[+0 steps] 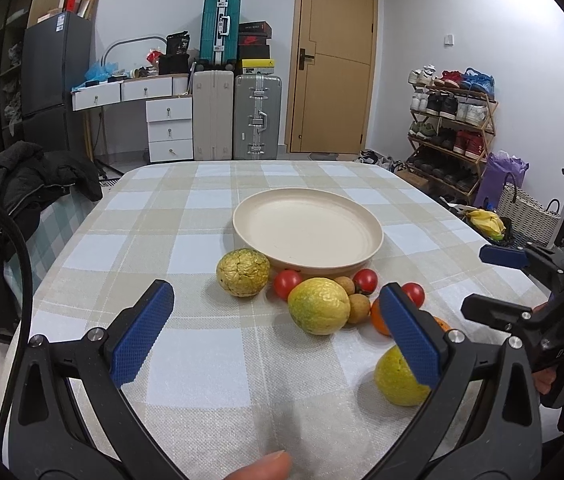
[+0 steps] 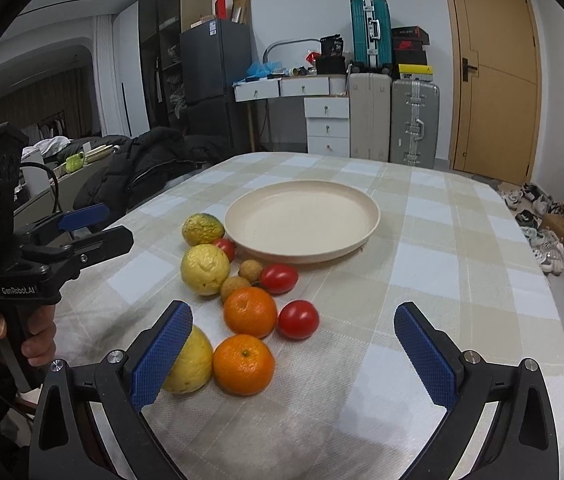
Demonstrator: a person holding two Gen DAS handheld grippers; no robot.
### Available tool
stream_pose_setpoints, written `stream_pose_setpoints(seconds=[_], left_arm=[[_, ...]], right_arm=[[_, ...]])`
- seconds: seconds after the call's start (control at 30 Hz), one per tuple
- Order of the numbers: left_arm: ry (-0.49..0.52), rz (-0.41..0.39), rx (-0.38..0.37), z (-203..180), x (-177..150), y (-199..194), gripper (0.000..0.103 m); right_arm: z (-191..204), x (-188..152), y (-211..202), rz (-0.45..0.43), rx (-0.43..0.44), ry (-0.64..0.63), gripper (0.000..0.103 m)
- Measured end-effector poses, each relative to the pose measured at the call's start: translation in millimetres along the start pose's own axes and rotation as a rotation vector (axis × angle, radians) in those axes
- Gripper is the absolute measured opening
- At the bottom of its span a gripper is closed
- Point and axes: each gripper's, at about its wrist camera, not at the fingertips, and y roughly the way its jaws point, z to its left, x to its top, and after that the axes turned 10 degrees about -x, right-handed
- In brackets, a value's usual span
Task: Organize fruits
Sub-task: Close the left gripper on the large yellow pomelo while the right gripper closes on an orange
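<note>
A cream plate [image 1: 373, 236] [image 2: 373, 216] sits empty mid-table. In front of it lie loose fruits: three yellow-green wrinkled fruits [image 1: 318, 306] [image 2: 204, 269], two oranges [image 2: 250, 312], three cherry tomatoes [image 2: 298, 319] and two small brown longans [image 2: 250, 271]. My left gripper [image 1: 278, 314] is open and empty, hovering over the cloth just short of the fruits. My right gripper [image 2: 293, 338] is open and empty, low over the near orange [image 2: 243, 364] and the tomato. Each gripper shows at the edge of the other's view.
The table [image 1: 202, 368] has a checked cloth. A black jacket [image 1: 22, 184] hangs over a chair on the left. Suitcases [image 1: 257, 118], drawers and a door stand behind; a shoe rack [image 1: 451, 128] and a basket are on the right.
</note>
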Motion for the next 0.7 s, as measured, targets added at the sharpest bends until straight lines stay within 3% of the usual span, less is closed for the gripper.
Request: stream_pose_setpoints(seconds=[0.4,0.7], left_arm=[[0.051,0.038,-0.041,-23,-11,-2,0.103],[0.078,0.111,-0.059,-34,-19,10,0.103]], right_arm=[[11,-8,8,0.076,-0.007,-0.02,0.103],[-2,-15,25,0.192,0.029,0.021,0.103]])
